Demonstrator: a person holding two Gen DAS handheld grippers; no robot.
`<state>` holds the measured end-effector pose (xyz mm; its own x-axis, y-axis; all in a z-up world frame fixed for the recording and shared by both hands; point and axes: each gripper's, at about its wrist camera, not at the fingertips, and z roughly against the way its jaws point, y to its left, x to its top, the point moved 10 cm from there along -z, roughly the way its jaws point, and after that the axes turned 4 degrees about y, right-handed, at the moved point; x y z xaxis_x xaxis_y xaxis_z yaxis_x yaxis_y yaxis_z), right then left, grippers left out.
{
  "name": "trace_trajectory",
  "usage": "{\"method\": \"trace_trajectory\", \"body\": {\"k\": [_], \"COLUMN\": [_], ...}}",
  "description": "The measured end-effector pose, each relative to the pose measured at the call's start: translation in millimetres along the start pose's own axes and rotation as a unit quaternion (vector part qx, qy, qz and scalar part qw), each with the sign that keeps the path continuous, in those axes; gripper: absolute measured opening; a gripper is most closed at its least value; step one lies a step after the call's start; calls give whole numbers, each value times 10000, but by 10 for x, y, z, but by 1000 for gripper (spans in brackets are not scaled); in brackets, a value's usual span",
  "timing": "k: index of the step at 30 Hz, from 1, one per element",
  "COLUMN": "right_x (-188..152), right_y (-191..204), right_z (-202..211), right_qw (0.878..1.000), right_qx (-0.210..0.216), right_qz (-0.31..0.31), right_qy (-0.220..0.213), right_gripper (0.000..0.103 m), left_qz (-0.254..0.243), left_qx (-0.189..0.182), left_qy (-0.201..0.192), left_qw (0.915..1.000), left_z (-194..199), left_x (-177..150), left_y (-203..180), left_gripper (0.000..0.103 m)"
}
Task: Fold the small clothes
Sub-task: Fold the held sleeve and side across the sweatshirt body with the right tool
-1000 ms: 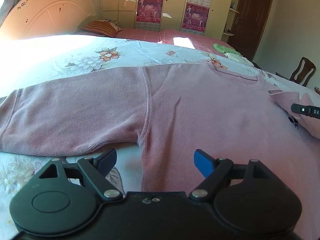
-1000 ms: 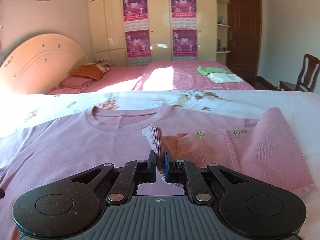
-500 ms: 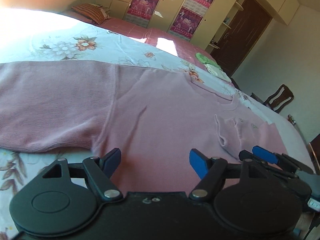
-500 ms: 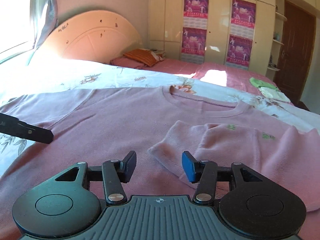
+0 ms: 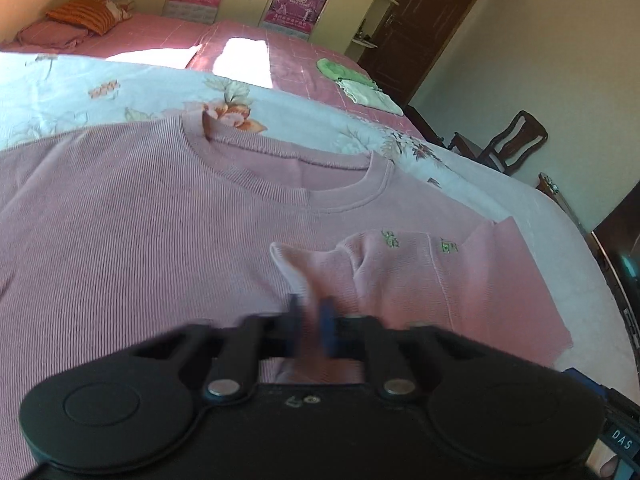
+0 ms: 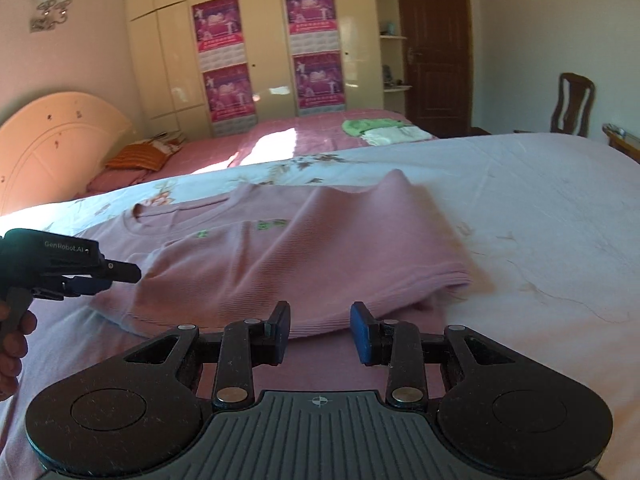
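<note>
A pink ribbed sweater (image 5: pixel 140 220) lies flat on the bed, collar away from me. Its right sleeve (image 5: pixel 420 276) is folded in over the chest; it also shows in the right wrist view (image 6: pixel 304 264). My left gripper (image 5: pixel 310 326) is blurred and shut on the cuff end of that folded sleeve; it also shows from the side in the right wrist view (image 6: pixel 104 278). My right gripper (image 6: pixel 318 332) is open and empty, just in front of the folded sleeve's near edge, over the sweater body.
The floral bedsheet (image 6: pixel 520 208) stretches to the right. A second bed with a pink cover (image 6: pixel 304 136) carries folded green and white cloths (image 6: pixel 380 128). A wooden chair (image 6: pixel 572 104) and a dark door (image 6: pixel 436 48) stand at the far right.
My left gripper moved right from the left sleeve area to the folded right sleeve and shut on its cuff. My right gripper let go of the cuff, opened and moved right.
</note>
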<state>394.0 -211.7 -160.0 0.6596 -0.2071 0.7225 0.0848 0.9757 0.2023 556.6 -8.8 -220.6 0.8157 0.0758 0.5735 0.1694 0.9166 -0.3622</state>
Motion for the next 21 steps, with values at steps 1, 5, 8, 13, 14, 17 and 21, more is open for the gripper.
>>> {"method": "trace_trajectory", "body": {"k": [1, 5, 8, 13, 14, 17, 21], "right_x": [10, 50, 47, 80, 92, 108, 113], "right_y": [-104, -435, -555, -553, -548, -531, -567], "right_z": [19, 79, 19, -81, -89, -190, -296], "right_qw": [9999, 9994, 9993, 9996, 9996, 9993, 9984], "right_qx": [-37, -109, -53, 17, 28, 10, -12], "right_qz": [-124, -320, -307, -81, -41, 157, 375], "right_qy": [2, 36, 205, 285, 278, 338, 431], "right_gripper": [34, 34, 35, 34, 34, 34, 22], "left_qz": [-1, -103, 174, 444, 484, 688, 526], "left_qx": [-61, 234, 515, 619, 631, 567, 642], "left_qy": [-401, -1218, -960, -842, -834, -704, -782], "left_qw": [9992, 9922, 9939, 9935, 9933, 9935, 9935], "left_z": [160, 606, 523, 461, 463, 380, 366], "left_x": [80, 208, 103, -90, -115, -164, -142], "left_y": [-21, 90, 377, 549, 557, 586, 563], "left_gripper": [4, 5, 4, 5, 7, 25, 5]}}
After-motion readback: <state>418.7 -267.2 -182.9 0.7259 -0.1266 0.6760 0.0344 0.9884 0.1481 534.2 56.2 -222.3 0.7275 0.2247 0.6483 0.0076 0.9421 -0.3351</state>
